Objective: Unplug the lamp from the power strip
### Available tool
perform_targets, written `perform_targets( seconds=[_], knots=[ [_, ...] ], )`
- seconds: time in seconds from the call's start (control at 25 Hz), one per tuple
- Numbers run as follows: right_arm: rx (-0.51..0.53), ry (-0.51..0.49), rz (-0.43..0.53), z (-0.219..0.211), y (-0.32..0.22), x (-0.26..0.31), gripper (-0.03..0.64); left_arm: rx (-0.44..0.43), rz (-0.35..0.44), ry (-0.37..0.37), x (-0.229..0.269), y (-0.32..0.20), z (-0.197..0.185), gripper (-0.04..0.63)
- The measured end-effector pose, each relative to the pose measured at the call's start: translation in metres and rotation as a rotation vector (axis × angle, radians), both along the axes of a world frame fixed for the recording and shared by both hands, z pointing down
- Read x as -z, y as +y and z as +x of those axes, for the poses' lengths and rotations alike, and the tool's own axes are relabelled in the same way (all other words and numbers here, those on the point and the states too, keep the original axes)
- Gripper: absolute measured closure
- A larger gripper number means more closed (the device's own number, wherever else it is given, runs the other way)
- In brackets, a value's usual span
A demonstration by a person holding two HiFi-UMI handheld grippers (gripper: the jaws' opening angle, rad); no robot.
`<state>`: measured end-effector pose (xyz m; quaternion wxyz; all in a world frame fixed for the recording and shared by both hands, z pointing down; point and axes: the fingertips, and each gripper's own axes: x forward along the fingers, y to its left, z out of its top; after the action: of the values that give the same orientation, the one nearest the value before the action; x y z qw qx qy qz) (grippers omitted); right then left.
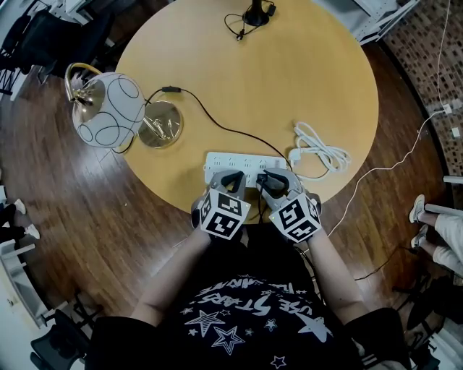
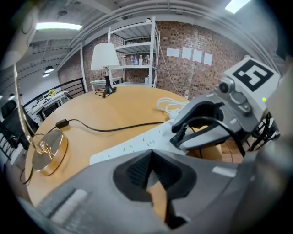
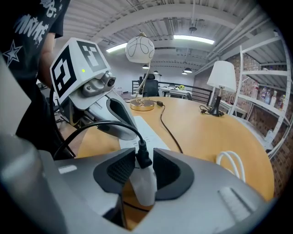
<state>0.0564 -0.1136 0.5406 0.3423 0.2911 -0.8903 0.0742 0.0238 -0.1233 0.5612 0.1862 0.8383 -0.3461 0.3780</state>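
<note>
The lamp (image 1: 108, 110), a white globe on a brass base (image 1: 159, 124), stands at the table's left. Its black cord (image 1: 217, 126) runs to the white power strip (image 1: 246, 162) near the front edge. Both grippers hover over the strip, side by side. My right gripper (image 3: 139, 157) is open, and a black plug (image 3: 143, 159) stands between its pads with the cord arcing off to the left. Whether the plug sits in a socket is hidden. My left gripper (image 2: 151, 157) is shut with nothing in it, just above the strip (image 2: 137, 144).
A coiled white cable (image 1: 322, 148) lies right of the strip. A second lamp (image 1: 255, 14) with a black base stands at the table's far edge. The round wooden table (image 1: 304, 72) ends just under the grippers. Chairs and a person's shoes ring the floor.
</note>
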Motion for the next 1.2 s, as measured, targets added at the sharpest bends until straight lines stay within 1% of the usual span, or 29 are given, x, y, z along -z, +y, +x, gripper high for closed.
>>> perform_targets(
  seconds=[0.12,0.28,0.44,0.6,0.76,0.96,1.08,1.2],
  knots=[
    [0.019,0.016,0.004,-0.0011,0.003,0.0005,0.502,0.001,-0.022,-0.007,-0.0001,0.0013,0.0004,0.591],
    [0.065,0.037,0.011,-0.0028,0.0052,0.0017,0.528,0.036,-0.056,0.01,-0.0005,0.0007,-0.0001,0.591],
    [0.082,0.029,-0.011,-0.0034,0.0052,0.0033,0.548,0.066,-0.075,0.028,-0.0004,-0.0012,-0.0014,0.591],
    [0.105,0.04,0.004,-0.0037,0.0059,0.0045,0.554,0.071,-0.097,0.032,-0.0003,-0.0025,-0.0013,0.591],
    [0.096,-0.005,-0.005,-0.0028,0.0052,0.0057,0.555,0.091,-0.103,0.053,0.0002,-0.0031,-0.0018,0.591],
    [0.074,-0.115,-0.041,-0.002,0.0061,0.004,0.555,0.108,-0.108,0.063,0.0002,-0.0033,-0.002,0.591],
    [0.076,-0.12,-0.023,-0.0022,0.0061,0.004,0.557,0.106,-0.112,0.064,-0.0001,-0.0034,-0.002,0.591],
    [0.075,-0.114,0.003,-0.0025,0.007,0.0049,0.557,0.1,-0.092,0.046,0.0002,-0.0028,-0.0017,0.591]
  ],
)
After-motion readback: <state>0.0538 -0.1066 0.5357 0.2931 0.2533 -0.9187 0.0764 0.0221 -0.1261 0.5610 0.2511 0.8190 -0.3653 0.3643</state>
